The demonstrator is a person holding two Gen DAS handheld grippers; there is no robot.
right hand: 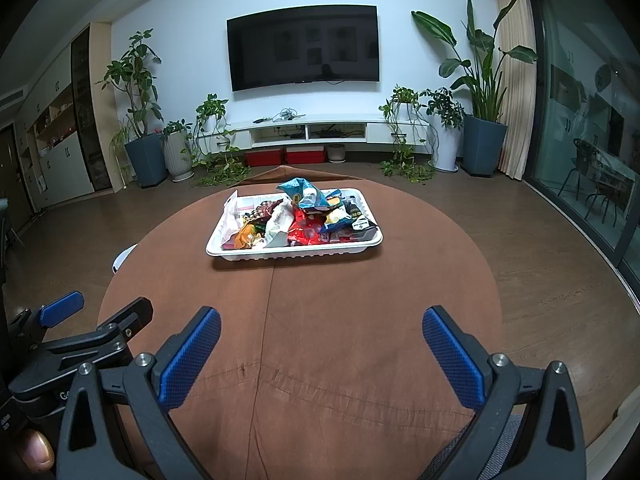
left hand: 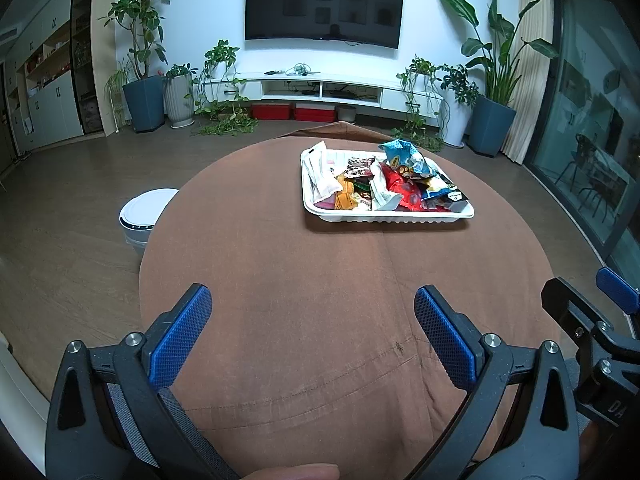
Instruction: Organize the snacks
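Brown cloth covered the round desk in front of me, a seam running down its middle. Toward the far side sat a white tray heaped with snack packets: a blue bag on top, red and orange wrappers under it, a white packet leaning on the left rim. In the right wrist view the same tray lay straight ahead, with the snacks all inside it.

My left gripper hung over the near part of the desk, jaws spread wide and holding nothing. My right gripper was beside it, jaws equally wide and empty, well short of the tray. Each gripper showed at the edge of the other's view.

Beyond the desk a dark television hung on the white wall above a low white shelf, with potted plants on both sides. A white bin stood on the wooden floor just left of the desk.
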